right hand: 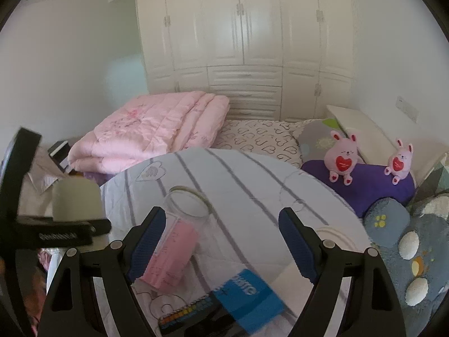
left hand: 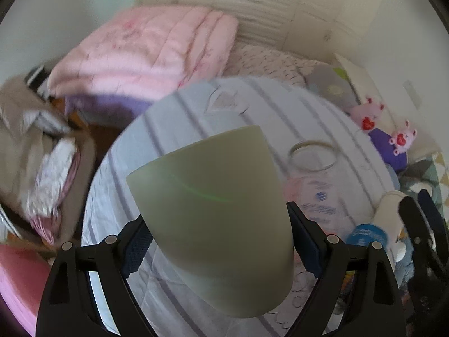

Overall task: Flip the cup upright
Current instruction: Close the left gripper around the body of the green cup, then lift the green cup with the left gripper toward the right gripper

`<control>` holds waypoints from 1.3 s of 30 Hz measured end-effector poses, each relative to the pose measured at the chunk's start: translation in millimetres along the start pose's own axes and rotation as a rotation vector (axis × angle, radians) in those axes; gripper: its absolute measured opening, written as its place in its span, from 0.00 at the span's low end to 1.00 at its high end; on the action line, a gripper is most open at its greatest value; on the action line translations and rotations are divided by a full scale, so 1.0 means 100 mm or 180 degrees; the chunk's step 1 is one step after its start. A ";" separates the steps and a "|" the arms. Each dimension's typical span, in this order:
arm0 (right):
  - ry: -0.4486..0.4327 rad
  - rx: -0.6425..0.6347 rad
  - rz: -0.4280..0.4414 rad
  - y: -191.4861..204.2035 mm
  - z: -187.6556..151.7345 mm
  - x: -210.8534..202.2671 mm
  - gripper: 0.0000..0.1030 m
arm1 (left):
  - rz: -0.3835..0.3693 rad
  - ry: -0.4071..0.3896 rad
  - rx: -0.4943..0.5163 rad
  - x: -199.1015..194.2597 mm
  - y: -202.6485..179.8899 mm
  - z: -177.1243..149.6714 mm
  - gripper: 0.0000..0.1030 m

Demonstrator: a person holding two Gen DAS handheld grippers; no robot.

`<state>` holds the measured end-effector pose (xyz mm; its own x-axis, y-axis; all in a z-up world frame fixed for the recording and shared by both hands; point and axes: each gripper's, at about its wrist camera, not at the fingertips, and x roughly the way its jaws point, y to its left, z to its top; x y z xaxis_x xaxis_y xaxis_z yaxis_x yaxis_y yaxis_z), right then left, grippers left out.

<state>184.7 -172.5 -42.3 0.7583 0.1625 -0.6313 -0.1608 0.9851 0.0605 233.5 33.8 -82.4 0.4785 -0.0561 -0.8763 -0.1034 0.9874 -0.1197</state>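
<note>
Cup clamped in left hand-held gripper, lifted off table, tilted mid-flip; right hand-held gripper apart, idle; upright set-down left.

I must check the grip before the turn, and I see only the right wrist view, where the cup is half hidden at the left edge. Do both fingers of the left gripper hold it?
Observer: Yes. In the left wrist view the left gripper has both blue pads pressed on the sides of the cup.
Operator: Is the cup straight between them?
Observer: No, it is tilted. Its far end leans to the left of that picture.
Operator: Can you see its opening there?
Observer: No. Only the smooth greenish outer wall shows, so I cannot tell which end is the mouth.
</note>
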 end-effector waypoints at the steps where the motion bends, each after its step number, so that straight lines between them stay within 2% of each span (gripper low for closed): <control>1: -0.0028 0.0015 -0.0011 -0.04 0.01 -0.02 0.81 | -0.0013 -0.0028 0.0068 -0.03 -0.08 0.02 0.87; 8: -0.0173 0.0109 -0.0303 -0.42 0.18 -0.06 0.81 | -0.0215 -0.0129 0.0403 -0.08 -0.77 0.42 0.87; 13: -0.0199 0.0206 -0.0488 -0.82 0.22 0.02 0.81 | -0.0312 -0.0070 0.0617 0.12 -1.34 0.61 0.87; 16: -0.0160 0.0248 -0.0536 -1.02 0.23 0.12 0.81 | -0.0343 0.0048 0.0669 0.34 -1.62 0.68 0.87; 19: -0.0104 0.0229 -0.0546 -1.13 0.22 0.22 0.81 | -0.0429 0.0247 0.0657 0.59 -1.77 0.73 0.87; 27: 0.0002 0.0228 -0.0552 -1.34 0.09 0.44 0.81 | -0.0412 0.0649 0.0805 1.10 -2.02 0.64 0.87; 35: 0.0063 0.0229 -0.0557 -1.35 0.08 0.53 0.81 | -0.0268 0.0683 0.0956 1.23 -2.08 0.65 0.87; 39: 0.0062 0.0229 -0.0570 -1.35 0.09 0.52 0.81 | -0.0302 0.0715 0.1053 1.23 -2.12 0.63 0.87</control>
<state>251.6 -296.7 -75.8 0.7582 -0.0160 -0.6518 0.0217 0.9998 0.0007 369.3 -173.1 -135.0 0.2663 -0.1440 -0.9531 0.2354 0.9685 -0.0806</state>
